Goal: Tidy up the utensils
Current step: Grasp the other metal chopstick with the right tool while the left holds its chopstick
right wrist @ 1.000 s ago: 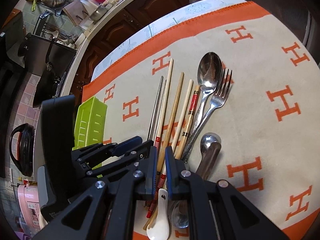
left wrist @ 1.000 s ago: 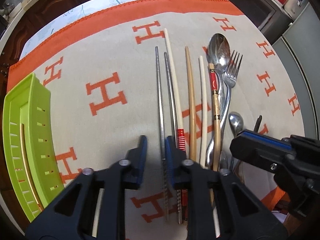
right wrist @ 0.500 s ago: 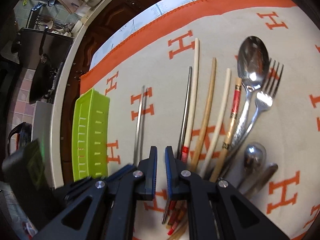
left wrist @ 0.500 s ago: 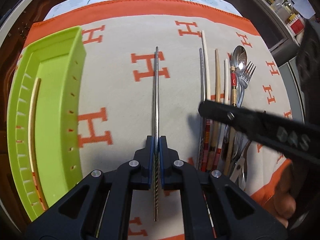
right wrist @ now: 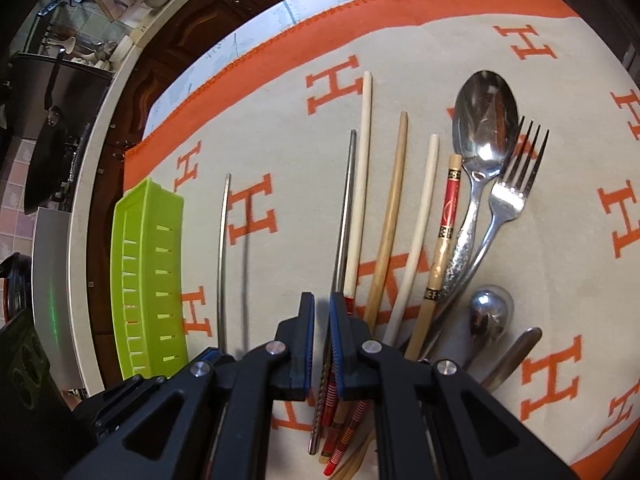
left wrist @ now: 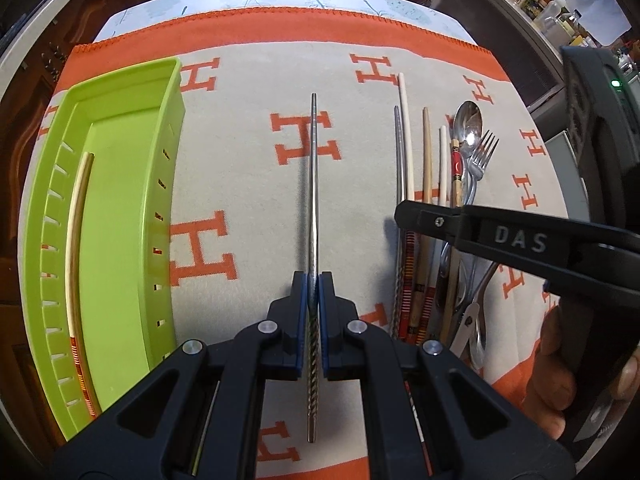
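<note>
**Steel chopstick clamped in left tool, above the cloth**

A steel chopstick (left wrist: 313, 216) is clamped between the blue pads of the left tool (left wrist: 313, 292), gripped near its twisted end, its long plain end pointing toward the far edge of the bench. It lies over the middle of the cream-and-orange cloth (left wrist: 248, 168); its shadow in the right wrist view sits apart from it, so it seems lifted clear.

The green tray (left wrist: 120, 220) lies near the left edge of the bench, lengthwise front to back, with one pale wooden chopstick (left wrist: 76, 240) along its left wall.

Toward the right edge lies the rest of the pile: a second steel chopstick (right wrist: 346, 216), a long white chopstick (right wrist: 360, 184), a tan wooden chopstick (right wrist: 390, 216), a shorter white chopstick (right wrist: 420, 232), a red-banded chopstick (right wrist: 446, 232), a large spoon (right wrist: 484, 120), a fork (right wrist: 516, 184) and a small spoon (right wrist: 490, 312), their handles crossing at the near end.

The right tool (right wrist: 321, 344) hovers over the near ends of that pile, its jaws a narrow gap apart and holding nothing. A hand (left wrist: 568, 376) grips its handle at the near right corner.
</note>
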